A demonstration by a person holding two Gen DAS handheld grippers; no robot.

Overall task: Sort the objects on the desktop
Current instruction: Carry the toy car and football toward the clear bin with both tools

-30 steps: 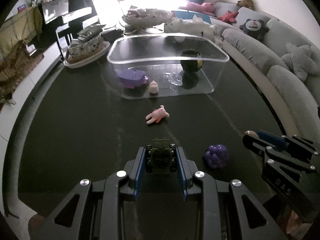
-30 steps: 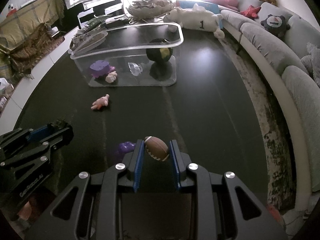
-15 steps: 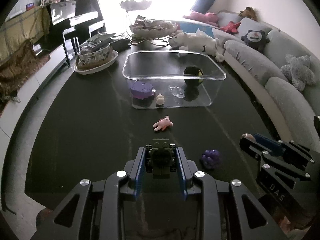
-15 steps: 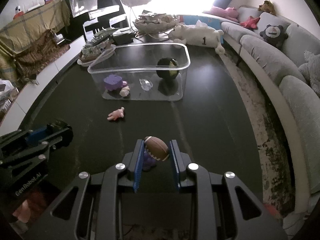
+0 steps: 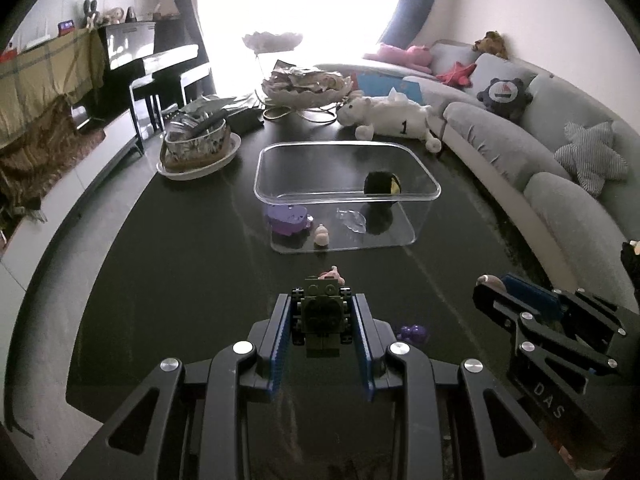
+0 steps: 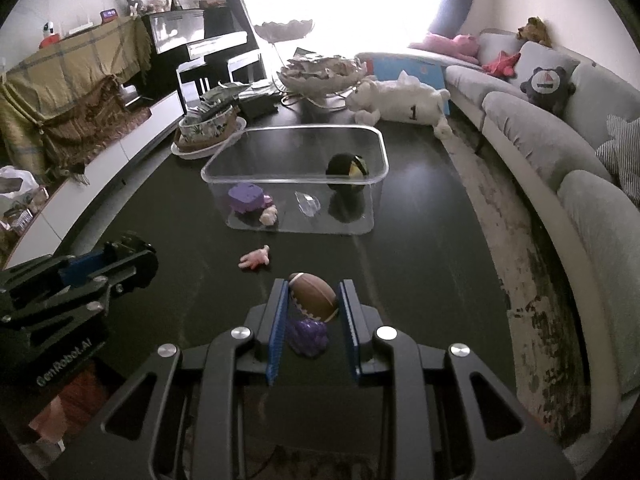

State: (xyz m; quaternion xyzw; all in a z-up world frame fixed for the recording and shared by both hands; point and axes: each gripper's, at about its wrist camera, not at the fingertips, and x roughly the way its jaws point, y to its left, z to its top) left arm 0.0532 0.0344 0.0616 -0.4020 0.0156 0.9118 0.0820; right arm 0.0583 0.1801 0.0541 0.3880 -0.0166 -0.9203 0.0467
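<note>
My left gripper is shut on a small green brick vehicle, held above the dark table. My right gripper is shut on a small brown football; it also shows at the right of the left wrist view. A clear plastic bin stands ahead on the table and holds a purple toy, a small pink figure, a clear piece and a black and yellow ball. A pink plush and purple grapes lie on the table before the bin.
A patterned basket on a white plate, a tiered bowl stand and a white plush sheep stand behind the bin. A grey sofa curves along the right. A piano is at the back left.
Both grippers have risen and drawn back from the bin, each still holding its toy. The bin and the loose toys look farther off and lower in view.
</note>
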